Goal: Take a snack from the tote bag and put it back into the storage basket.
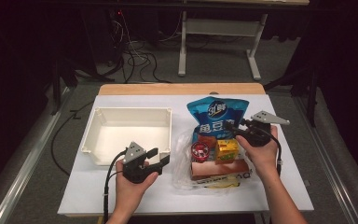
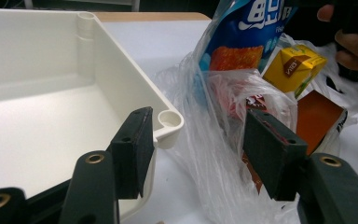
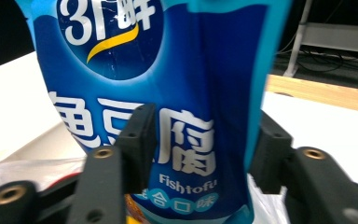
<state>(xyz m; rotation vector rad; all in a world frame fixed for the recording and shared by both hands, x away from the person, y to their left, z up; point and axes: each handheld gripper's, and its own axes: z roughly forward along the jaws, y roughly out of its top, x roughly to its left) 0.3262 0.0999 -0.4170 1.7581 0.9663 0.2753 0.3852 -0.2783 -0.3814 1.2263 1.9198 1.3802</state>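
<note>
A blue Fishtofu snack bag (image 1: pixel 216 112) (image 2: pixel 256 18) (image 3: pixel 168 60) stands tilted out of a clear plastic bag (image 1: pixel 184 163) (image 2: pixel 214 140) at the table's middle right. My right gripper (image 1: pixel 230 127) (image 3: pixel 205 126) is shut on its lower part, one jaw on the printed front and the other behind the right edge. Also inside the plastic bag are a yellow carton (image 1: pixel 226 150) (image 2: pixel 293 67), a red round pack (image 1: pixel 199 150) and an orange-brown box (image 1: pixel 219 168) (image 2: pixel 319 116). My left gripper (image 1: pixel 161 156) (image 2: pixel 198 135) is open beside the near right corner of the white bin (image 1: pixel 133 110) (image 2: pixel 121 51), holding nothing.
The white bin has nothing in it and sits on the left half of the white table top (image 1: pixel 121 196). A wooden strip (image 1: pixel 182 88) runs along the table's far edge. Cables and a metal frame (image 1: pixel 182 46) lie on the floor beyond.
</note>
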